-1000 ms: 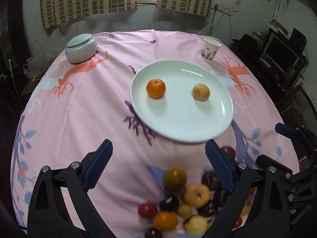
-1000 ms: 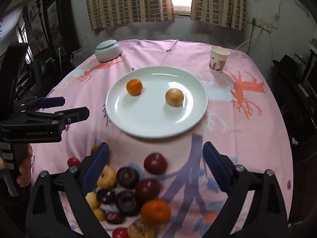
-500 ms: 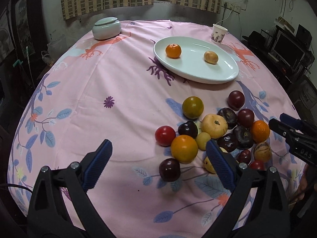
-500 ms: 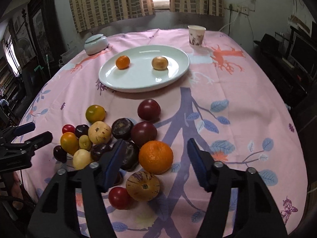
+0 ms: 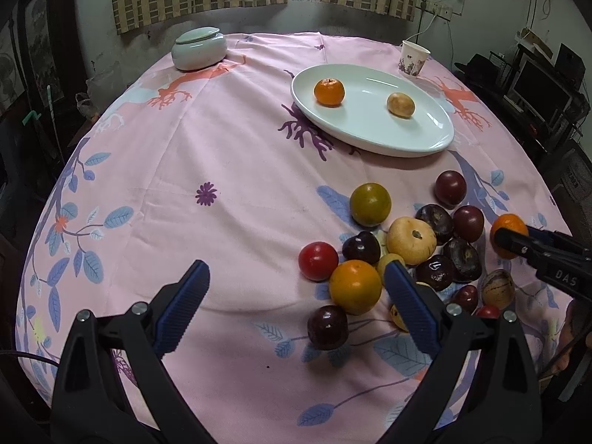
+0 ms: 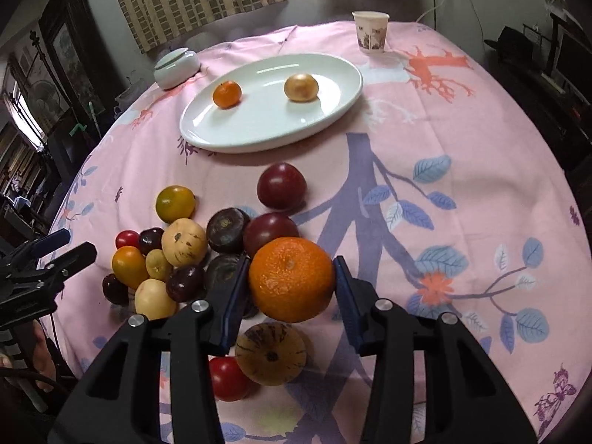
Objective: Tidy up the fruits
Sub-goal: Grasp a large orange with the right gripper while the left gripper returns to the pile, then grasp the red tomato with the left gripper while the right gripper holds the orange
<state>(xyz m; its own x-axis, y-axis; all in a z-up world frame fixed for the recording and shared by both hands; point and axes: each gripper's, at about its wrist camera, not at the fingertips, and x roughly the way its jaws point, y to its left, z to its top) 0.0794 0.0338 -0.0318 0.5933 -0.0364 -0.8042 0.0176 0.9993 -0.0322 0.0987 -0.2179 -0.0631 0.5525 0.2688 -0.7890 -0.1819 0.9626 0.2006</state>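
Right hand-held gripper (image 6: pixel 292 281), jaws closing, both pads against a large orange (image 6: pixel 291 279) at the near edge of the fruit pile (image 5: pixel 407 244) on the surface (image 5: pixel 222 155). Left hand-held gripper (image 5: pixel 296 296) spread wide, empty, beside the pile. White plate (image 6: pixel 333 107) toward the far edge carries two fruits.

Glossy white ceramic plate (image 6: pixel 344 105); matt pink printed cloth (image 6: pixel 462 170) over table; dimpled orange peel (image 6: pixel 291 279); ribbed blue pads (image 5: pixel 183 301) on matt black plastic tongs; paper cup (image 6: pixel 370 32).
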